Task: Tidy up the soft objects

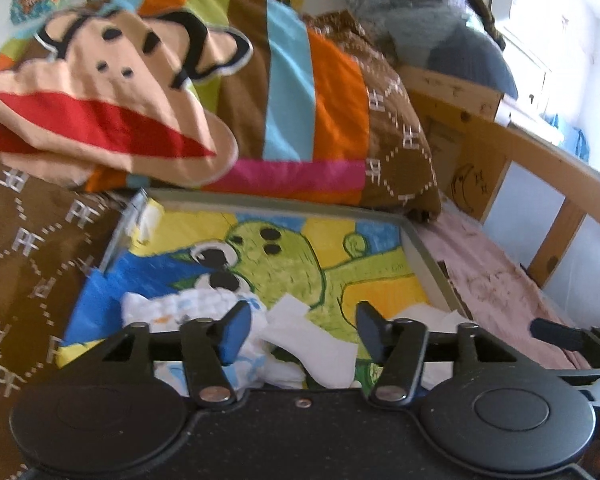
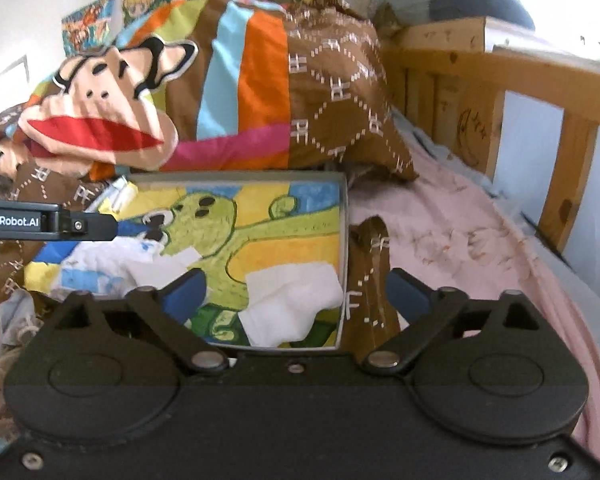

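A shallow grey box (image 1: 428,256) lies on the bed, with a green bear drawing on its bottom. Inside lie a white sock (image 1: 320,344) and a white cloth with blue and orange print (image 1: 172,308). My left gripper (image 1: 303,316) hovers open over them, its pads touching nothing. In the right wrist view the box wall (image 2: 345,240) runs up the middle. The white sock (image 2: 292,300) sits in the box's near right corner and the printed cloth (image 2: 100,264) to its left. My right gripper (image 2: 296,280) stands wide open above the sock, holding nothing.
A monkey-face cushion (image 1: 112,108) rests on a brown striped quilt (image 1: 320,112) behind the box. Pink sheet (image 1: 500,280) and a wooden bed rail (image 1: 520,152) lie to the right. The left gripper's side (image 2: 48,224) shows at the left edge of the right wrist view.
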